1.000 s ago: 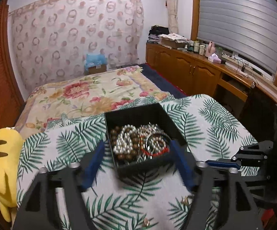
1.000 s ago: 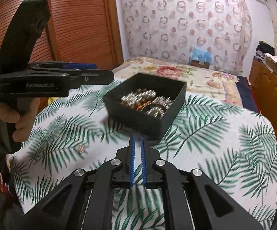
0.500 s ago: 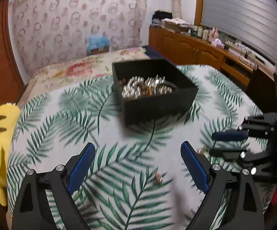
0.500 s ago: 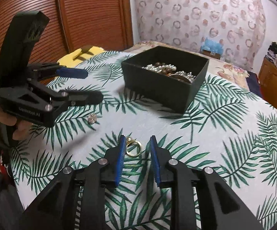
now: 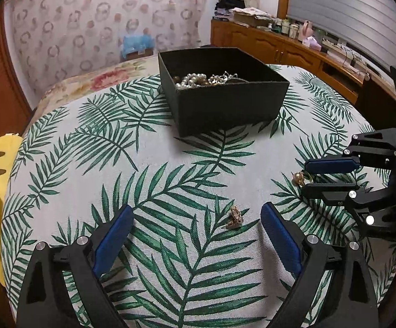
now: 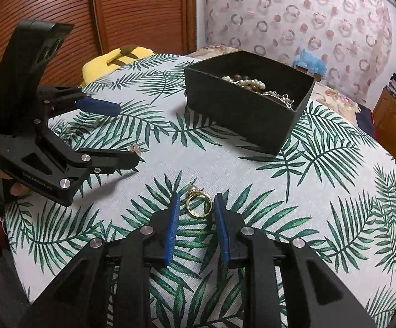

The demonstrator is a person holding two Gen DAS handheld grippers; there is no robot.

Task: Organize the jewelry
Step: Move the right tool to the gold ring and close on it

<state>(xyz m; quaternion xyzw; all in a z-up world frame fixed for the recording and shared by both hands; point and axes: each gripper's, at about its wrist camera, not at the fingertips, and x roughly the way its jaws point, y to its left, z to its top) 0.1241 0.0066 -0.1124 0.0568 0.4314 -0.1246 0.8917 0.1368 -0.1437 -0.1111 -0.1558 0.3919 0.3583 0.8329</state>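
Two grippers are hovering over the palm-leaf tablecloth, both spread wide.
Right gripper is straddling the gold pearl ring, released; left gripper is flanking a gold earring, nearer than the black jewelry box.

Leaf-print table bears black box, ring, earring
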